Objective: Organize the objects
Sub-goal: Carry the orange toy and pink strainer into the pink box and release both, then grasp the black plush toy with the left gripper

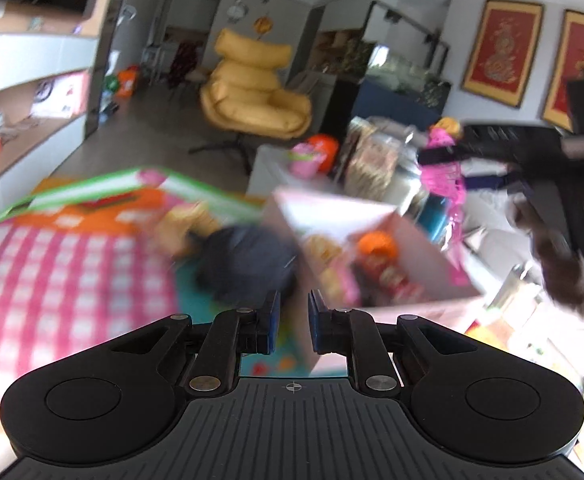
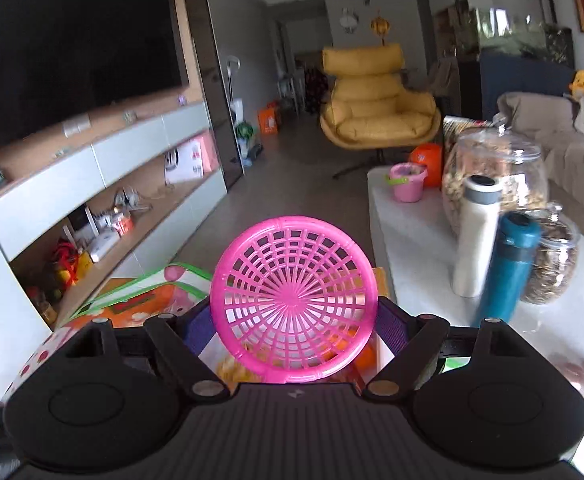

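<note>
Two bottles [image 2: 491, 256] stand beside glass jars [image 2: 495, 176] on table [image 2: 411, 240].

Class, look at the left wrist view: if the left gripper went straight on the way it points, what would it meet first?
Probably the dark blue bundle on the play mat, just ahead of the left gripper; blur makes depth uncertain.

Both tongs, left [image 1: 293, 322] and right [image 2: 293, 334], have black bodies with two round lobes, a ribbed grey plate with a small cross mark, silver screws on the black link arms, and blue pads [image 1: 316, 326]
</note>
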`<state>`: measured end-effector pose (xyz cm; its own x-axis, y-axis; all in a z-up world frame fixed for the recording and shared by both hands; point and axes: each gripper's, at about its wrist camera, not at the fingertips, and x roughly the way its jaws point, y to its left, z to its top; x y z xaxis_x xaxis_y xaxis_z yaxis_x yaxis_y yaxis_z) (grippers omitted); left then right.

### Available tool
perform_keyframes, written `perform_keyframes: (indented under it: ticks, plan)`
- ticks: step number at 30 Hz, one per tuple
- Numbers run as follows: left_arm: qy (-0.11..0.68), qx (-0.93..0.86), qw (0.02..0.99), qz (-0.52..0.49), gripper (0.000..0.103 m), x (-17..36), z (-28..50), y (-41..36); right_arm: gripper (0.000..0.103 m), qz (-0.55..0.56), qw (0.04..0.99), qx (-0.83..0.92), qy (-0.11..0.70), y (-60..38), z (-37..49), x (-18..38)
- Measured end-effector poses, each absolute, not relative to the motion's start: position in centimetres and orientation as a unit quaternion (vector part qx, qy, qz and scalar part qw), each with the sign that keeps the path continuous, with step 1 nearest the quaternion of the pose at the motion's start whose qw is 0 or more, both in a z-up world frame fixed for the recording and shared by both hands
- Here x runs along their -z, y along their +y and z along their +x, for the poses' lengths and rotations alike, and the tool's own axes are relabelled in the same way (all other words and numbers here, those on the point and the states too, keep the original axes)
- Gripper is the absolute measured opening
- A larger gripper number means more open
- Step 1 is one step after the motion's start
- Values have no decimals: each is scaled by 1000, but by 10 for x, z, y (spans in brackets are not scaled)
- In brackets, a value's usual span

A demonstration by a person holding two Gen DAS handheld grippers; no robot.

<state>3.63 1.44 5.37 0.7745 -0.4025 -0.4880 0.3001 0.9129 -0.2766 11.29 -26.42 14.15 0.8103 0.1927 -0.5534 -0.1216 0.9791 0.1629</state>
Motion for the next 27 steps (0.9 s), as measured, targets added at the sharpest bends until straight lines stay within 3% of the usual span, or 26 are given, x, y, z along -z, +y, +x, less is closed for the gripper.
perform_keyframes:
  ticks: [7, 10, 15, 24, 27]
  plan:
    - [302, 165, 937, -64, 16, -34, 22, 39, 94, 42, 940, -50, 334, -257, 116, -104]
    - [300, 172, 936, -63, 16, -31, 17, 38, 94, 30, 948, -48, 314, -256, 82, -93]
    - [312, 177, 932, -55, 16, -20, 23, 26, 103, 0, 964, -62, 260, -244, 18, -82]
    - [287, 180, 939, -57, 16, -42, 39, 30, 103, 0, 955, -117, 274, -216, -30, -31]
    - [284, 185, 933, -123, 16, -53, 54, 38, 103, -3, 949, -122, 290, -212, -28, -23]
